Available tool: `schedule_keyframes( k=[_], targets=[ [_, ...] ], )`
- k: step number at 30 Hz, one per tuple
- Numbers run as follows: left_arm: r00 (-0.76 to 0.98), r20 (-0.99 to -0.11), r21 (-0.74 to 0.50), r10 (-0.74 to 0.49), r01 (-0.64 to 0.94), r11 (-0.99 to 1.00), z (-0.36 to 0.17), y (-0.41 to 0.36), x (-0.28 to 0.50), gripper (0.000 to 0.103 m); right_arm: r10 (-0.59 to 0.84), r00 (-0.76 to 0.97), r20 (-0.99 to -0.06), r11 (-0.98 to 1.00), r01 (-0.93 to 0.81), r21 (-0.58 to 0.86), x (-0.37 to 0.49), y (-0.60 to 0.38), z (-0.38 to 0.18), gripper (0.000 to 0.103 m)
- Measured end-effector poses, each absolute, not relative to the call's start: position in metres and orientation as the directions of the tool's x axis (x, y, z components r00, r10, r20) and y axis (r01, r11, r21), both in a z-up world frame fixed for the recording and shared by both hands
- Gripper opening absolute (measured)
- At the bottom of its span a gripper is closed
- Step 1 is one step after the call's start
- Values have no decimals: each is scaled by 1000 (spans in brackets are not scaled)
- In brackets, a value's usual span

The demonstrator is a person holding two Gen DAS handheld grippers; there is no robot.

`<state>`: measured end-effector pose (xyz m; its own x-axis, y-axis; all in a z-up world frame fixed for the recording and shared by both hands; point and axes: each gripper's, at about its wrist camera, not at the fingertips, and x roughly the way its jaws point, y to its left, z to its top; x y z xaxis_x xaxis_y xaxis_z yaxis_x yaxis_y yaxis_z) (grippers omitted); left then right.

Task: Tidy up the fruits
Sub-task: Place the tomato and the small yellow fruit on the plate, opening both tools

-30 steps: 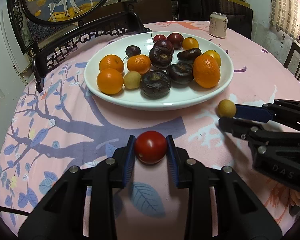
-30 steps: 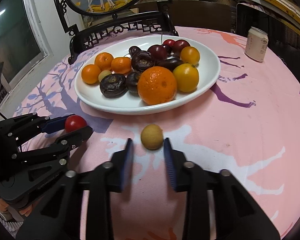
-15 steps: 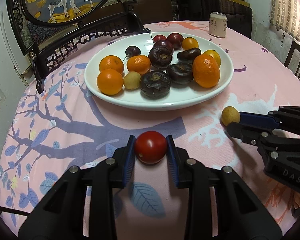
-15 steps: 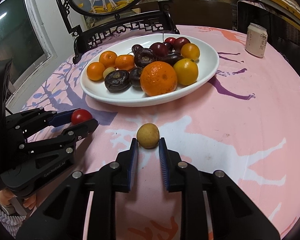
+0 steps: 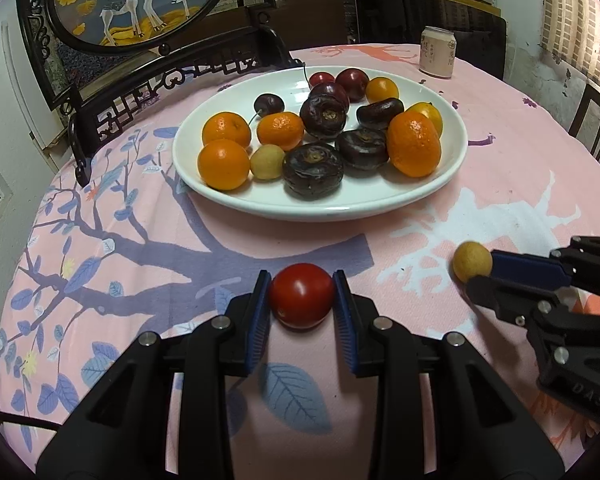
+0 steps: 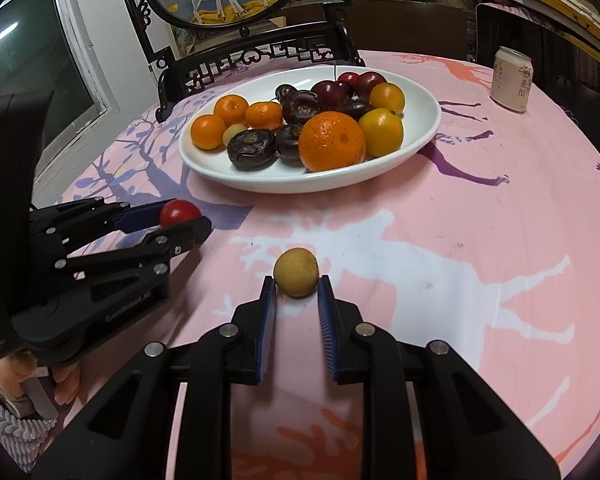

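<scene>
My left gripper (image 5: 301, 282) is shut on a red cherry tomato (image 5: 301, 295) that rests on the pink tablecloth; it also shows in the right wrist view (image 6: 179, 213). My right gripper (image 6: 296, 286) is closed against a small tan longan (image 6: 295, 272) at its fingertips, low over the cloth; the longan also shows in the left wrist view (image 5: 472, 261). A white plate (image 5: 380, 200) behind both holds oranges, dark water chestnuts, cherries and another longan.
A drink can (image 6: 513, 79) stands at the table's far right. A carved black stand with a round painted screen (image 5: 132, 0) sits behind the plate on the left. Dark chairs ring the far side of the table.
My right gripper moved forward and closed its fingers onto the longan. My left gripper kept still, holding the tomato.
</scene>
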<state>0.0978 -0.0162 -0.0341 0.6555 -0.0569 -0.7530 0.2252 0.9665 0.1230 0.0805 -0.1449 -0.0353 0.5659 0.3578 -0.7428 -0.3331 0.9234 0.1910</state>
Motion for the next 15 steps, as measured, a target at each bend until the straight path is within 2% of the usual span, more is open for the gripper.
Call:
schedule_keyframes(
  k=[9, 15],
  targets=[
    [733, -676, 121, -68, 202, 972, 0, -11, 83, 32, 396, 633, -665, 916, -323, 238, 60, -165, -7, 23],
    [759, -647, 84, -77, 172, 981, 38, -9, 121, 32, 375, 713, -593, 927, -268, 263, 96, -186, 40, 23]
  ],
)
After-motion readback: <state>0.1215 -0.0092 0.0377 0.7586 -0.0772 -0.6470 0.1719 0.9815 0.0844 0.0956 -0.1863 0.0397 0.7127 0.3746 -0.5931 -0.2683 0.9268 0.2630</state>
